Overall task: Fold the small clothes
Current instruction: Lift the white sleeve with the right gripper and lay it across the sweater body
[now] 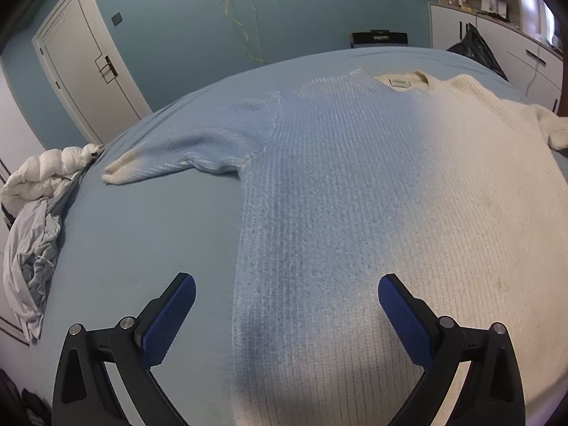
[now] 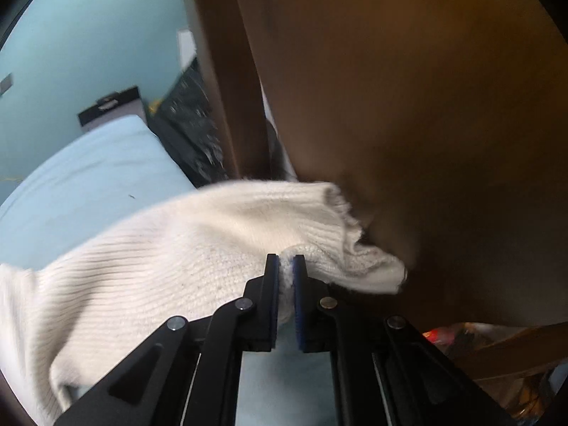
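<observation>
Pale blue sheeting covers the wide bed [image 1: 142, 248] that fills most of the left wrist view. Spread flat across it, from the centre out to 3 o'clock, lies the ribbed knit sweater [image 1: 355, 184], cream on one side and shading to light blue on the other, its collar and label at 12 o'clock. One sleeve [image 1: 170, 159] stretches flat toward 9 o'clock; the other, a cream ribbed sleeve [image 2: 220, 234], is raised off the sheet in the right wrist view. At the bed's 9 o'clock edge sits a heap of white quilted and grey-blue crumpled clothes [image 1: 35, 206]. A white panelled door [image 1: 81, 67] stands at 10 o'clock in the teal wall.

Hovering at 6 o'clock over the sweater's hem, the left gripper [image 1: 287, 284] has its blue-padded jaws spread wide, nothing between them. The right gripper [image 2: 286, 261] is pinched tight on a fold of the cream sleeve just short of its cuff, which hangs toward 3 o'clock against a blurred brown wooden panel [image 2: 426, 106].
</observation>
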The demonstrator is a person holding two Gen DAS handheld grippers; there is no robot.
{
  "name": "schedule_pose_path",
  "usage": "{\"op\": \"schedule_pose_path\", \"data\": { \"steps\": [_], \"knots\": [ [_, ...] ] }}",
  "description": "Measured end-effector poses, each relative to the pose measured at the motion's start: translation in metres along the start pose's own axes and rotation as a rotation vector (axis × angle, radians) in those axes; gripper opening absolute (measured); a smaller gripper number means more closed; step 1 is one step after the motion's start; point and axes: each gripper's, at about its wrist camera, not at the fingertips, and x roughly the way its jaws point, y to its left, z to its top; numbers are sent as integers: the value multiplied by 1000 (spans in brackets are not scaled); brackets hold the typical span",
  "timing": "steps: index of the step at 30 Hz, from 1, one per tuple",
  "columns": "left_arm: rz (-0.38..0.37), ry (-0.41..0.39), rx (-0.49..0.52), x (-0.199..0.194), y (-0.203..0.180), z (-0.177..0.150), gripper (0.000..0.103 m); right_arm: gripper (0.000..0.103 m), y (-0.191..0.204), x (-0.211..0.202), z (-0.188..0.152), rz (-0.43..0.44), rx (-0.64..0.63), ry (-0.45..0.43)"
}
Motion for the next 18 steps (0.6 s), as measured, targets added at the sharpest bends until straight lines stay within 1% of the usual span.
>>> {"op": "schedule_pose_path", "data": {
  "steps": [1,2,4,5,8,10,11,13,14,15,17,18],
  "knots": [
    [-2,-10,-2,-4,2,-1,103,3,-1,-9,2,1,-7,-17],
    [-2,-13,-3,-6,3,0,103,3,-3,-34,10,2,-14,-53],
    [-11,-27,-10,-13,6,0,103,3,-3,-65,17,-9,-24,-98],
    [-17,-35,-14,-16,8,0,103,2,-5,-88,28,-27,-28,-138],
    [-30,-69,-32,-32,15,0,103,2,1,-130,53,-110,-64,-217],
    [-37,-93,-44,-42,22,-1,103,2,9,-152,58,-143,-104,-241],
    [-37,-102,-47,-46,25,-1,103,2,22,-167,66,-161,-136,-264],
    [-37,-123,-57,-53,32,-1,103,2,43,-191,68,-174,-177,-307],
    [-38,-131,-65,-55,35,0,103,2,63,-210,73,-185,-227,-347],
    [-42,-135,-75,-57,39,0,103,2,75,-219,73,-192,-258,-365],
    [-53,-140,-102,-57,45,1,103,2,136,-258,74,-203,-395,-462],
    [-56,-139,-114,-56,49,1,103,2,153,-273,68,-203,-444,-503]
  ]
}}
